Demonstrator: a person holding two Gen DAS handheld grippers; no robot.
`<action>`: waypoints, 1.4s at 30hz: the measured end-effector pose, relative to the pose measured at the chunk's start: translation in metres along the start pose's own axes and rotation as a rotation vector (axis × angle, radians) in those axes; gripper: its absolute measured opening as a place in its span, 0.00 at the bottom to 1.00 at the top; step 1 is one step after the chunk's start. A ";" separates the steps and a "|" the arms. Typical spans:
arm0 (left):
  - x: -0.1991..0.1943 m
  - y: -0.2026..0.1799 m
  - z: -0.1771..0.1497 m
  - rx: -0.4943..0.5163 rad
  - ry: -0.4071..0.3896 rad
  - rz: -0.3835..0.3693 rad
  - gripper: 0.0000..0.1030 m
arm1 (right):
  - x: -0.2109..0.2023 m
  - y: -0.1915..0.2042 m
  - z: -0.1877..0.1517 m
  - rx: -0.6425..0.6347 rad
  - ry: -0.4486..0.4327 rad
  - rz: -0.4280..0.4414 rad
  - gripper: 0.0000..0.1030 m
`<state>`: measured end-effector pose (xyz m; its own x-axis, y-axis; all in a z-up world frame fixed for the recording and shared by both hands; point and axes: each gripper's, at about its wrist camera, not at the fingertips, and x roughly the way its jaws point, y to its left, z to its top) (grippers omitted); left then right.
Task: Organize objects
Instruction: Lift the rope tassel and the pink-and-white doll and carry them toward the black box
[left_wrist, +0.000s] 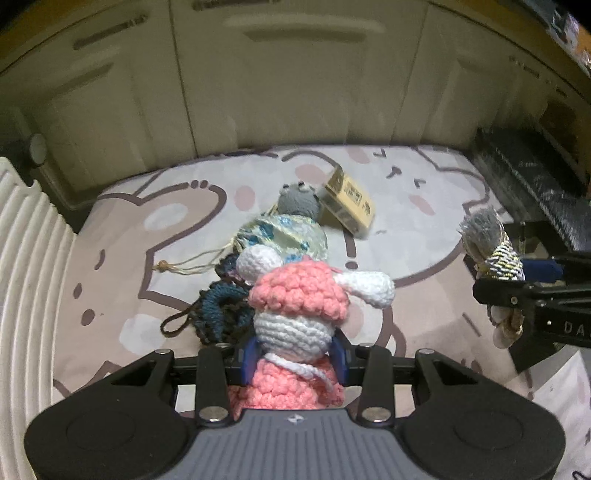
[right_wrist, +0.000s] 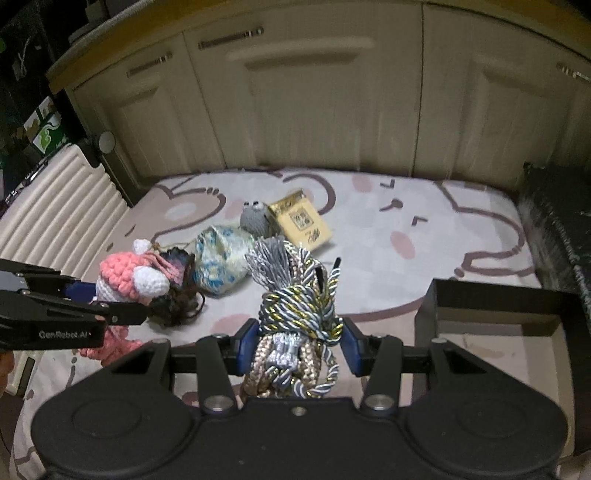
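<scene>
- The left tongs (left_wrist: 295, 354) are clamped on a pink and white crochet doll (left_wrist: 299, 310), which fills the lower middle of the left wrist view; its body sits between the blue pads (left_wrist: 248, 356).
- In the right wrist view the same doll (right_wrist: 129, 280) shows at the left edge, held off the mat by the left tongs (right_wrist: 110, 314).
- The right tongs (right_wrist: 299, 343) grip a bundle of gold, silver and grey twisted cord (right_wrist: 299, 314) with a grey tassel on top, at the lower middle of that frame.
- From the left wrist view the cord bundle (left_wrist: 491, 254) appears at the right edge, in the right tongs (left_wrist: 498, 295).
- On the cartoon-print mat (right_wrist: 424, 229), mid-frame, lie a blue and cream drawstring pouch (right_wrist: 221, 258), a grey crochet frog (right_wrist: 255, 218) and a yellow box (right_wrist: 301, 223); the frog touches both box and pouch.
- A dark blue knitted piece (left_wrist: 221, 310) lies just left of the doll.
- Cream cabinet doors (right_wrist: 314, 92) fill the upper frame.
</scene>
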<state>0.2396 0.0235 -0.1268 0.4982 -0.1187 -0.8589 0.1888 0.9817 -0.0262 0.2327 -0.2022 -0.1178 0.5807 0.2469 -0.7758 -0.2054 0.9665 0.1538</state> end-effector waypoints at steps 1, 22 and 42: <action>-0.004 0.000 0.001 -0.007 -0.007 0.004 0.40 | -0.003 0.000 0.001 0.001 -0.004 -0.004 0.47; -0.069 -0.023 0.034 -0.053 -0.103 0.046 0.40 | -0.060 -0.015 0.030 0.009 -0.044 -0.090 0.47; -0.052 -0.110 0.060 -0.013 -0.132 -0.064 0.40 | -0.089 -0.070 0.044 0.065 -0.074 -0.204 0.47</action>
<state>0.2435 -0.0872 -0.0482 0.5929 -0.1990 -0.7803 0.2132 0.9732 -0.0862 0.2300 -0.2883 -0.0330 0.6616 0.0479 -0.7484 -0.0280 0.9988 0.0391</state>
